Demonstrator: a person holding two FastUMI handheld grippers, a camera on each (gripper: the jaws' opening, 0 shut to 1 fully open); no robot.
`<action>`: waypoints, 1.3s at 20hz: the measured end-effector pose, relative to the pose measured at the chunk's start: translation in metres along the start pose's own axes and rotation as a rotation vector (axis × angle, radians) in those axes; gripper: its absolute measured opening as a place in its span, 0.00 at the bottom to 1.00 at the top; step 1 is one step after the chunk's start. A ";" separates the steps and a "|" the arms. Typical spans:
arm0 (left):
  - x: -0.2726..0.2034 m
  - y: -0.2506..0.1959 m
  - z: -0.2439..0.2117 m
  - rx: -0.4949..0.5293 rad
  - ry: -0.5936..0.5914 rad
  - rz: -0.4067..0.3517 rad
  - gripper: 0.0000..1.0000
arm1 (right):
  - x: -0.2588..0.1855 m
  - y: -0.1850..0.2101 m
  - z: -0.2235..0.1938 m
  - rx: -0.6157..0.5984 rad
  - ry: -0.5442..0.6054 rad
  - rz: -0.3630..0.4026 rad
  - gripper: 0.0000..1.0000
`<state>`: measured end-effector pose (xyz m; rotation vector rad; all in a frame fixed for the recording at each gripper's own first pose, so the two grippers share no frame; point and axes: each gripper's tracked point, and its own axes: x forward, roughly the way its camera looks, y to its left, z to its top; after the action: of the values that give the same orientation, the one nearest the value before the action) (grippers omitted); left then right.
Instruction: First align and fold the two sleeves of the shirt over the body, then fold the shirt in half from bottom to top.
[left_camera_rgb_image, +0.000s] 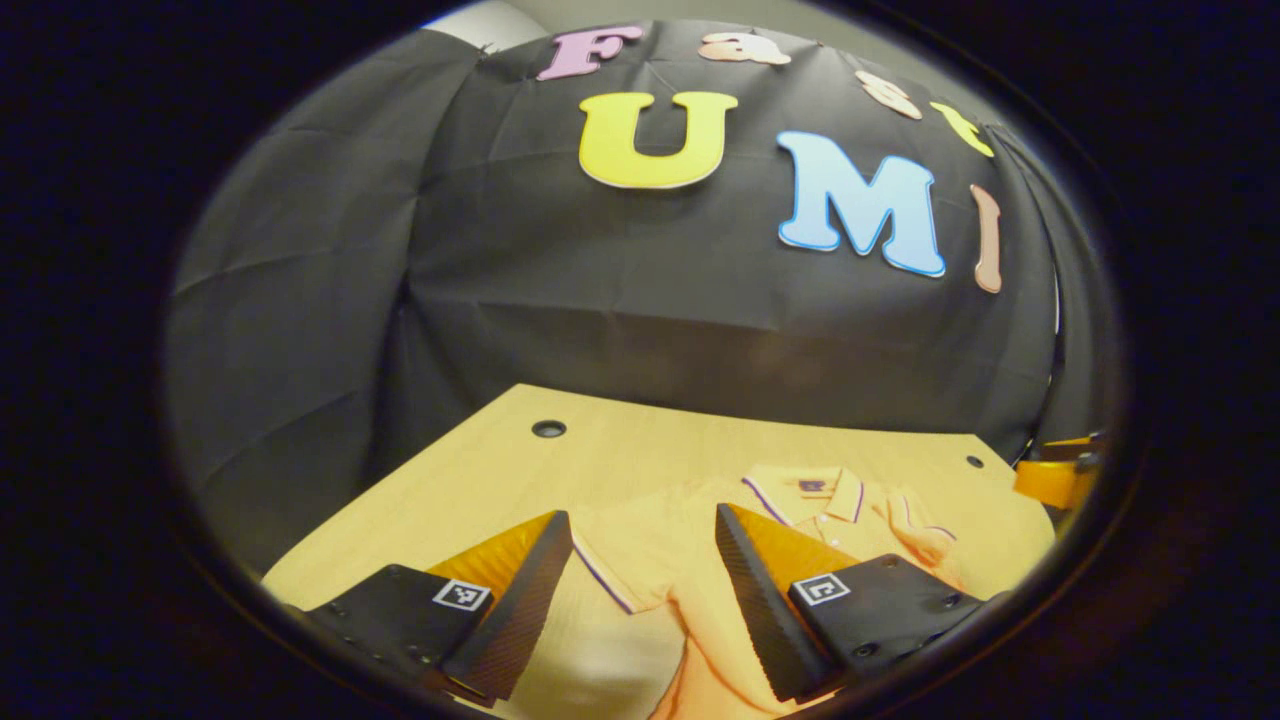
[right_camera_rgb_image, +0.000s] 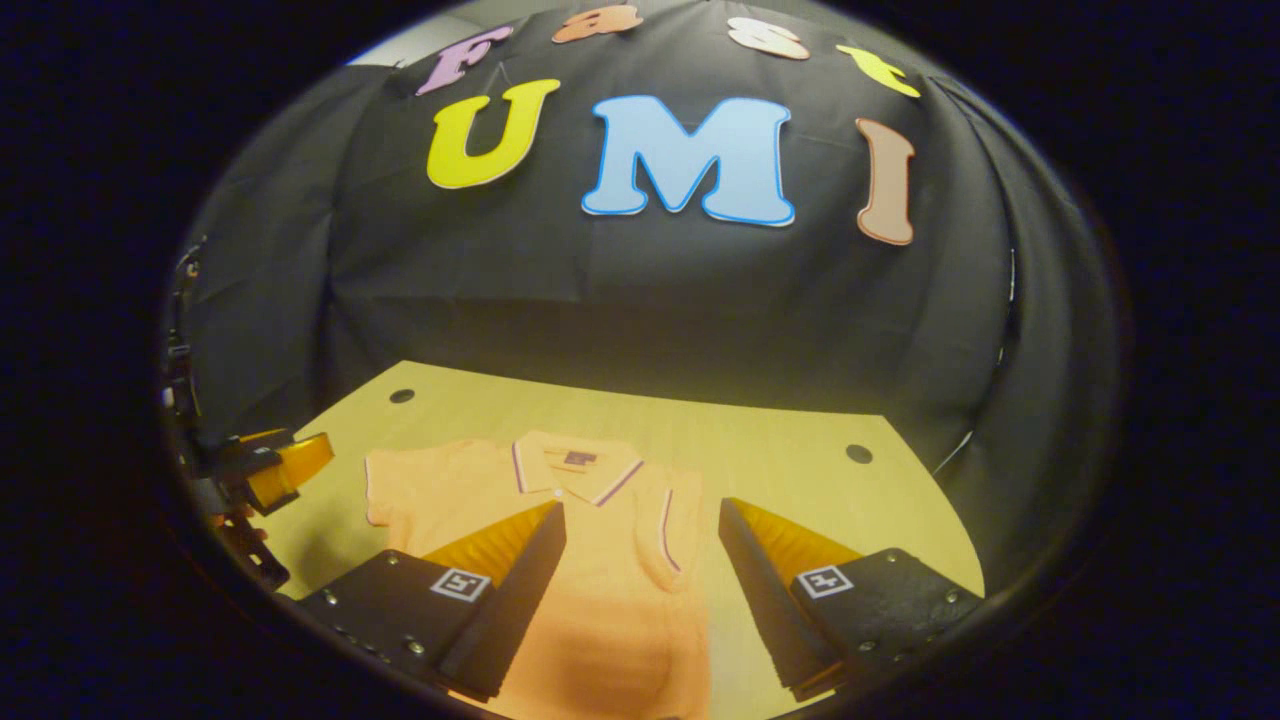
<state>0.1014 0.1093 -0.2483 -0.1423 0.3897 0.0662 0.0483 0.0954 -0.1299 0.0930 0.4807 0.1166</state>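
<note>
I work from the table (right_camera_rgb_image: 760, 440) down. It runs out ahead of both tongs, and the shirt (right_camera_rgb_image: 610, 560) lies flat on it, collar (right_camera_rgb_image: 575, 462) at the far end, body reaching back beneath my right tongs (right_camera_rgb_image: 640, 590).

Sleeve state: the sleeve (right_camera_rgb_image: 668, 535) nearest the right tongs already lies folded over the body. The other sleeve (left_camera_rgb_image: 620, 550) lies spread out flat, directly between the fingers of my left tongs (left_camera_rgb_image: 640, 600). I judge this sleeve fold to be the step in hand.

Tong state: both pairs stand apart and grip nothing. In the right gripper view the left tongs (right_camera_rgb_image: 285, 465) sit at the far left, just beside the spread sleeve.

Risks, largest first:

1. Dragging the whole shirt. If the left tongs pinch body cloth along with the sleeve, the lift pulls the garment and undoes the folded sleeve.
2. Uneven fold. A pinch away from the striped cuff (left_camera_rgb_image: 600, 580) lets the sleeve twist, so it lands misaligned with the first.
3. Missed pinch. Thin cloth flat on the table can slip from the closing fingers.
</note>
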 end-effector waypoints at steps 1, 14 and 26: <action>0.020 0.006 -0.011 0.005 0.027 0.006 0.95 | -0.011 0.000 -0.002 0.010 -0.003 -0.020 0.95; 0.119 0.045 -0.099 0.020 0.288 0.067 0.93 | -0.069 0.001 -0.040 0.058 0.082 -0.098 0.96; 0.130 0.019 -0.101 0.128 0.324 -0.013 0.48 | -0.072 0.009 -0.051 0.136 0.091 -0.085 0.95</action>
<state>0.1820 0.1174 -0.3930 -0.0281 0.7142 0.0047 -0.0396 0.0978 -0.1414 0.2005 0.5827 0.0046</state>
